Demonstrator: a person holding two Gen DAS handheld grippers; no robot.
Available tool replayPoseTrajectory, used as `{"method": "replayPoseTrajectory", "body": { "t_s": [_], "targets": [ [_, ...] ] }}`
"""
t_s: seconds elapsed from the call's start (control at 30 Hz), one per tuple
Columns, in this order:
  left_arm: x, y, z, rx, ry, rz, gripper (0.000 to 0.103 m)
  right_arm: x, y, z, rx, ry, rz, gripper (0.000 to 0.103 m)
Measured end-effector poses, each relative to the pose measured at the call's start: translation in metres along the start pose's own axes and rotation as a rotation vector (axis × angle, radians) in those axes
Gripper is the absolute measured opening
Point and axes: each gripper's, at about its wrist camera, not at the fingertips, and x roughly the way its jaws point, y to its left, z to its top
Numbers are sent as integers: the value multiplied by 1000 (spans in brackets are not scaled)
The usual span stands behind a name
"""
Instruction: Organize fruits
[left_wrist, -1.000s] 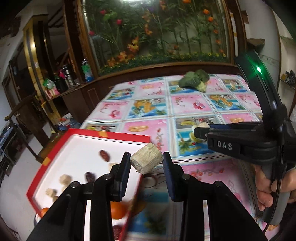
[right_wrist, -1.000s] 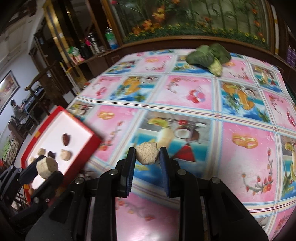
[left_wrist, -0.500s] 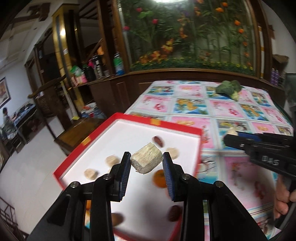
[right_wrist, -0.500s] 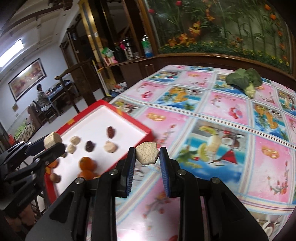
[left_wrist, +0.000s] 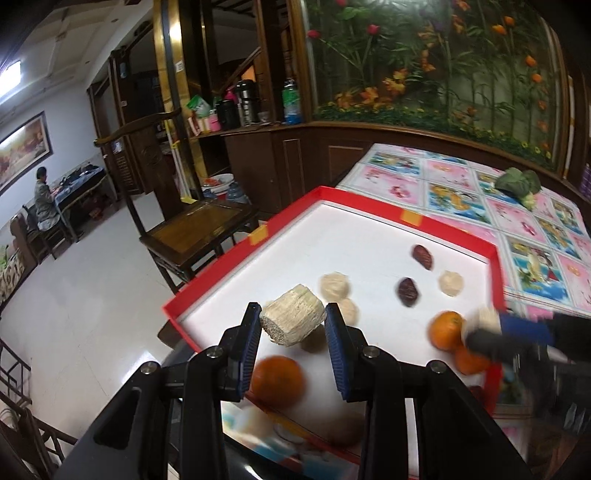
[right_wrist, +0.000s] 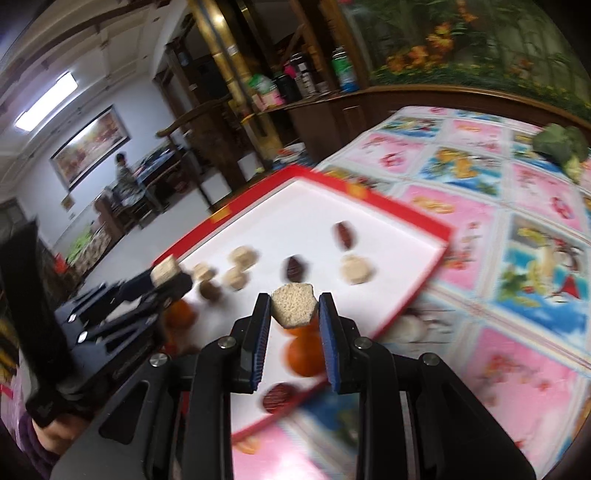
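Behind both grippers a flowered mural filled the wall, and a pink picture-tiled cloth covered the counter (left_wrist: 458, 206). On it, ahead of both sets of jaws, sat the red-rimmed white tray (left_wrist: 369, 236), near the counter's edge. The left gripper (left_wrist: 292, 325) had its jaws clenched on a pale fibrous sugarcane chunk (left_wrist: 291, 319), held above the tray's near corner. Just beyond those jaws lay two tan round pieces (left_wrist: 334, 286); further off and to the right sat two dark red dates (left_wrist: 407, 291) and another tan round (left_wrist: 450, 282). One orange (left_wrist: 277, 380) showed blurred below the jaws, and more oranges (left_wrist: 445, 328) lay to the right, beside the tip of the right gripper (right_wrist: 293, 308). That one was grasping a pale hexagonal cane piece (right_wrist: 293, 304), hovering over the tray's near side with oranges and a dark date (right_wrist: 279, 397) beneath its jaws. Far beyond, to the right, a green leafy vegetable (left_wrist: 517, 182) rested on the cloth. Off to the left stood a wooden chair (left_wrist: 195, 229) on the pale floor
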Motion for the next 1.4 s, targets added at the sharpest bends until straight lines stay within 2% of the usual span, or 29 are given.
{"method": "replayPoseTrajectory", "body": {
  "t_s": [0.1,0.3,0.43,0.6,0.63,0.73,0.77,0.83,0.87,0.97,1.07,1.1,1.23,1.4],
  "targets": [
    [10,5,2,-9,8,2,34,8,18,-9,-81,33,15,29],
    [18,-1,-5,-3,28,-30,34,21,26,-20,-135,101,52,29],
    [22,-6,-6,13,36,-26,34,25,24,-20,-127,120,81,29],
    [26,-7,-8,17,48,-9,35,32,25,-24,-134,190,102,29],
    [25,-6,-8,19,49,-11,37,32,27,-25,-143,193,98,29],
    [27,-8,-6,10,61,-39,58,31,31,-27,-176,198,86,31],
    [26,-9,-6,7,56,-46,62,30,32,-27,-189,198,80,36],
    [25,-13,-5,11,42,-51,64,27,33,-29,-205,210,70,45],
    [25,-14,-5,12,36,-49,67,24,33,-28,-204,207,78,47],
    [22,-16,-3,1,-4,-45,68,9,24,-21,-176,169,85,47],
    [20,-17,1,-10,-21,-76,68,-7,9,-12,-132,116,81,48],
    [20,-17,2,-4,-22,-94,68,-13,2,-7,-109,90,68,49],
    [26,-24,3,22,9,-86,68,-27,-30,6,17,33,45,51],
    [20,-45,0,143,-19,-10,68,-40,-60,16,128,-23,-3,51]
  ]
}}
